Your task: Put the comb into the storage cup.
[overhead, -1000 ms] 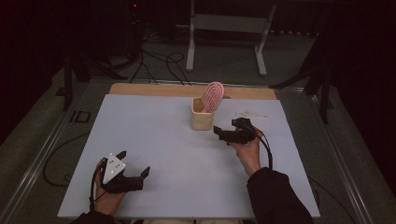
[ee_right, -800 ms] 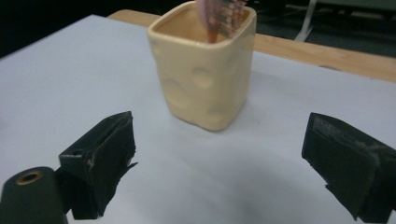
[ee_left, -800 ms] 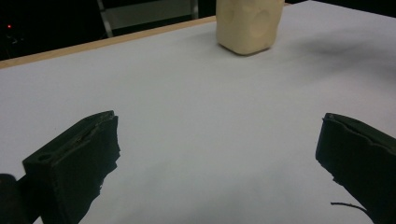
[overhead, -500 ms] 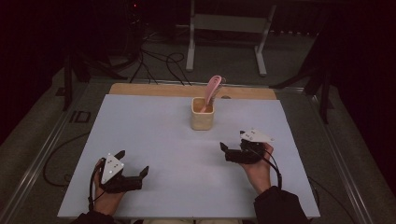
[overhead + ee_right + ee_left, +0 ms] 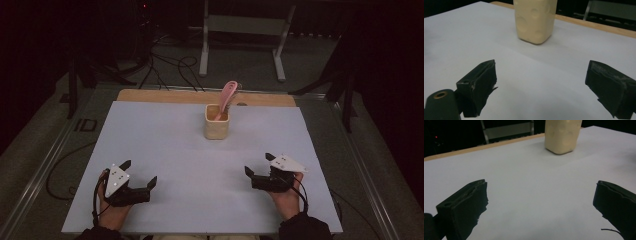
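A cream cup [image 5: 217, 122] stands upright near the back middle of the white table top [image 5: 165, 150], with a pink spatula-like tool [image 5: 228, 98] leaning out of it. The same cup [image 5: 562, 135] rises ahead in the left gripper view, and the cup [image 5: 535, 20] stands ahead in the right gripper view. My left gripper [image 5: 139, 173] rests near the front left, open and empty. My right gripper [image 5: 259, 165] rests near the front right, open and empty. Both are well short of the cup.
A wooden strip [image 5: 170, 96] runs along the table's back edge. Behind it a metal stand [image 5: 240, 30] and cables [image 5: 165, 65] lie on the dark floor. White surface stretches between the grippers and the cup.
My right gripper has pulled back from beside the cup toward the front right of the table. The pink tool now leans in the cup alone. The left gripper has stayed put.
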{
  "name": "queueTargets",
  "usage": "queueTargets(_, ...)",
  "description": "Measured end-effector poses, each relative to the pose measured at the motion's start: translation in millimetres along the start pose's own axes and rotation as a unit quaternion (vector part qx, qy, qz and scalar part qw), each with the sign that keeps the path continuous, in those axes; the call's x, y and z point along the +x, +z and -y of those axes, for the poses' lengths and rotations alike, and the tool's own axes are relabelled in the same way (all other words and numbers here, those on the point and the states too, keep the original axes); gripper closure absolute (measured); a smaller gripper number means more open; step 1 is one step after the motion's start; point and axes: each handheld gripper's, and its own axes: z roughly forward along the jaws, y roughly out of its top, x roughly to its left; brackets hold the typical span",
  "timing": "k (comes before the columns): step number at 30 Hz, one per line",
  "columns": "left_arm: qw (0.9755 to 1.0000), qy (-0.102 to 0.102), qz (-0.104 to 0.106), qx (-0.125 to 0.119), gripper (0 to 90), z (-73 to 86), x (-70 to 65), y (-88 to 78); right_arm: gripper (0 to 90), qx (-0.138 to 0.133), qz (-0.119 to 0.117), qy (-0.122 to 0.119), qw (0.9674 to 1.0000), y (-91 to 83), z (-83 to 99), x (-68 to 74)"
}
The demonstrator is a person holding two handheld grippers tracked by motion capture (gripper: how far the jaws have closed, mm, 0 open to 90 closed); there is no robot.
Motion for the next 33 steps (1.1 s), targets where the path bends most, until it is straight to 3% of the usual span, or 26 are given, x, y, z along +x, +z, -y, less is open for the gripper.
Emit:
queueTargets(3,1.0000,0.000,-0.001,-0.005,0.0,-0.9,0.5,-2.3,9.8,-0.009,0.005,-0.010,0.9999,-7.3,5.1,0.8)
queueTargets(10,0.9998,-0.002,-0.006,-0.018,0.0,-2.7,3.6,-7.6,9.7,-0.019,0.017,-0.006,0.9997,-19.6,13.3,-1.4)
queueTargets(15,0.9998,-0.003,-0.007,-0.021,0.0,-2.9,3.5,-8.0,11.0,-0.060,0.019,-0.018,0.9979,-35.2,17.8,-2.2)
queueTargets(19,0.9997,0.000,-0.009,-0.022,0.0,-3.0,2.8,-8.0,10.9,-0.076,0.019,-0.017,0.9968,-38.6,17.8,-3.7)
queueTargets(33,0.9998,-0.001,-0.011,-0.017,0.0,-2.3,1.6,-5.5,10.0,-0.060,0.030,-0.003,0.9977,-35.5,23.0,-9.7)
